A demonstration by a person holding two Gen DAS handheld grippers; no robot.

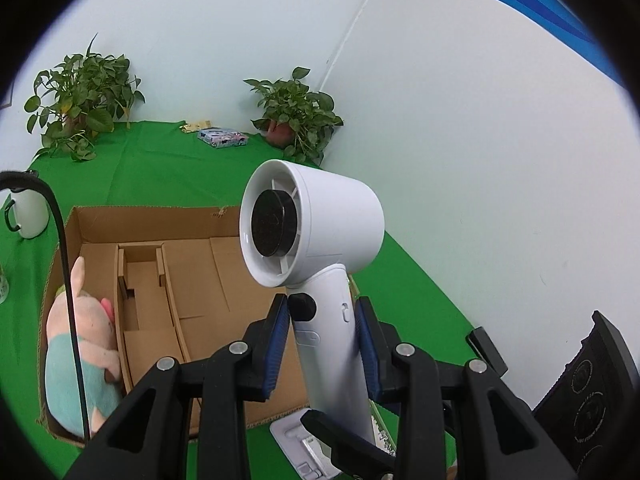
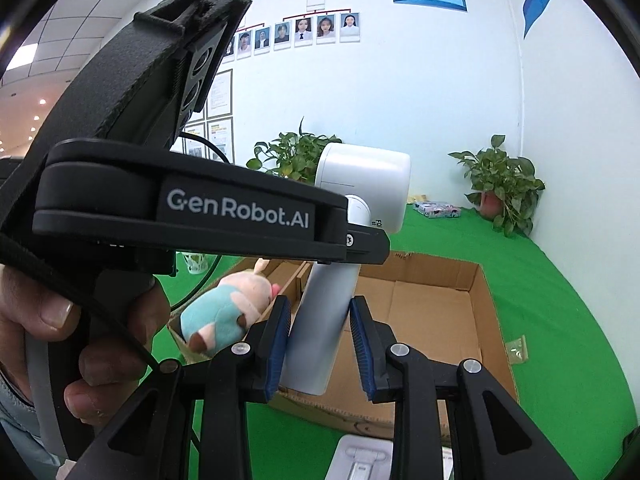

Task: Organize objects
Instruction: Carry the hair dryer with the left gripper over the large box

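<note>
A white, smooth plastic hair dryer point(image 1: 316, 236) with a short barrel-shaped head and a round black disc in its intake is held up in the air above an open brown corrugated cardboard box point(image 1: 192, 276). Its rounded handle carries a black button and a small slider switch.

The left gripper point(image 1: 322, 344), black moulded plastic with ribbed blue pads, is closed narrowly on the upper part of that handle, one pad pressing each side. In the right wrist view the right gripper point(image 2: 320, 346) clasps the lower part of the same handle; its left pad lies against the plastic, and the right pad seems to touch it near its tip. The left gripper's black body, lettered in white, crosses just above, held by a hand point(image 2: 60, 344) with fingers curled round its grip.

The box sits on a bright green cloth point(image 1: 420, 280) and has folded cardboard dividers inside. In its left compartment lies a soft plush pig point(image 1: 80, 344), pink with a pale teal body. A thin black cable point(image 1: 68, 280) hangs in front of it.

On the cloth beyond stand a white mug point(image 1: 28, 212) with a dark rim, two leafy potted plants point(image 1: 300, 112) by the pale wall, and a small patterned flat packet point(image 1: 222, 138).
</note>
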